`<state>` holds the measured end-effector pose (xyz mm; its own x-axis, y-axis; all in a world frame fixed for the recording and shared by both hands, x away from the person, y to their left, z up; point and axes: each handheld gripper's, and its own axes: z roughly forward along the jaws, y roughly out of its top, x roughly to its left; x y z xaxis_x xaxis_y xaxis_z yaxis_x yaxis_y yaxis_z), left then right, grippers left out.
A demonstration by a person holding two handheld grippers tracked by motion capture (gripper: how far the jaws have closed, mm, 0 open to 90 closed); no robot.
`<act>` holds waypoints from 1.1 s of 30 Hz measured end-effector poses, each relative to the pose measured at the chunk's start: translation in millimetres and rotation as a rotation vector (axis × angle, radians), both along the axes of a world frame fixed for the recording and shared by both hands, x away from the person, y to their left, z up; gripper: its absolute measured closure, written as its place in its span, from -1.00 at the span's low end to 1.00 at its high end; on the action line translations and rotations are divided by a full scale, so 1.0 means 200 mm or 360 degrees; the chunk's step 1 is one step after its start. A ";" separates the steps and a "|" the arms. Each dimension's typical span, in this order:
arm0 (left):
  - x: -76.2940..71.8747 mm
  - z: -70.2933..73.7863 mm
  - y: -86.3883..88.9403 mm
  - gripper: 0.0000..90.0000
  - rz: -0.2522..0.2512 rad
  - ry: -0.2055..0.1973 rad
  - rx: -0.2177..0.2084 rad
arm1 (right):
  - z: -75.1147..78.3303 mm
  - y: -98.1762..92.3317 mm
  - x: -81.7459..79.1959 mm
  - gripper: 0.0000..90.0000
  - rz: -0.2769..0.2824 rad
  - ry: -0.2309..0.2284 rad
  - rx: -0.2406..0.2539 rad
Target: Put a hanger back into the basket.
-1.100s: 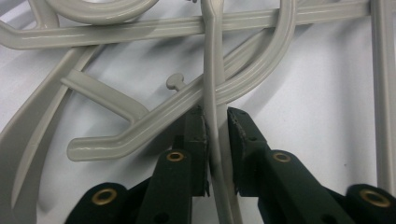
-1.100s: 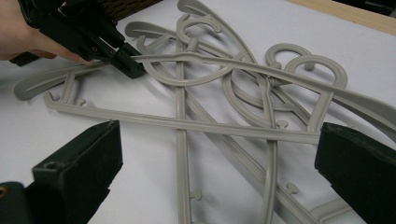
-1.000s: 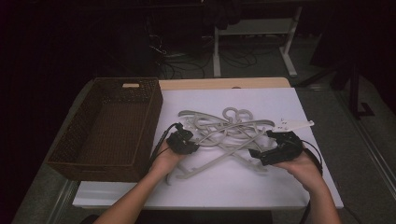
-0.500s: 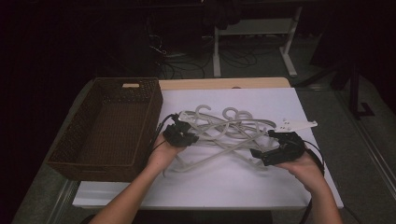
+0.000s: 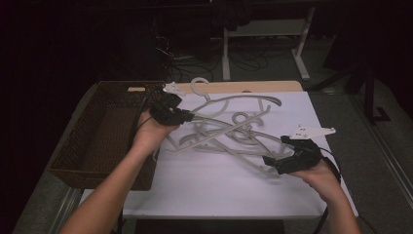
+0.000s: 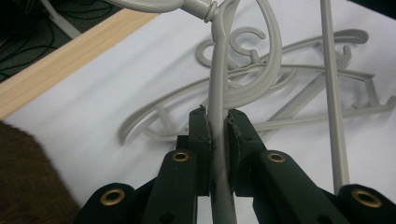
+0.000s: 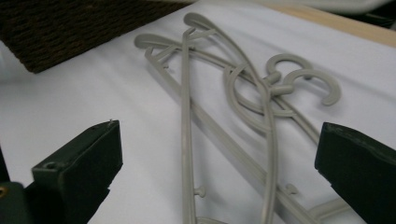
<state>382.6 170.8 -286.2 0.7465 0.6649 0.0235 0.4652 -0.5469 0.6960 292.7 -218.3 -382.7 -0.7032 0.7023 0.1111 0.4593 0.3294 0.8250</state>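
in the high view the left gripper (image 5: 187, 116) held a grey hanger (image 5: 229, 100) raised above the hanger pile (image 5: 229, 139) on the white table (image 5: 219, 190), beside the wicker basket (image 5: 92, 141); no writing was readable. in the left gripper view its jaws were clamped on the hanger's arm (image 6: 218, 107). in the right gripper view the right gripper (image 7: 219, 154) stood wide apart over the pile.

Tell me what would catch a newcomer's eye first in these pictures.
First, the tangle of grey plastic hangers sprawled across the white tabletop. Next, the left hand-held gripper, by the table's left side, clamps one hanger by its arm, with the hook raised above the pile. A dark wicker basket sits at the left edge, while the right hand-held gripper rests open at the pile's near right end.
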 end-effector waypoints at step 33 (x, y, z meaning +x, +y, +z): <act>-0.03 0.01 1.31 0.82 0.0629 -0.0137 0.0014 | -0.11 -0.01 0.01 -0.99 -0.0055 0.0043 -0.0001</act>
<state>376.8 431.8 -284.4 0.4284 0.8999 0.0821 0.5810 -0.3439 0.7377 295.5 -220.0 -405.2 -0.6750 0.7264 0.1293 0.4926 0.3132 0.8120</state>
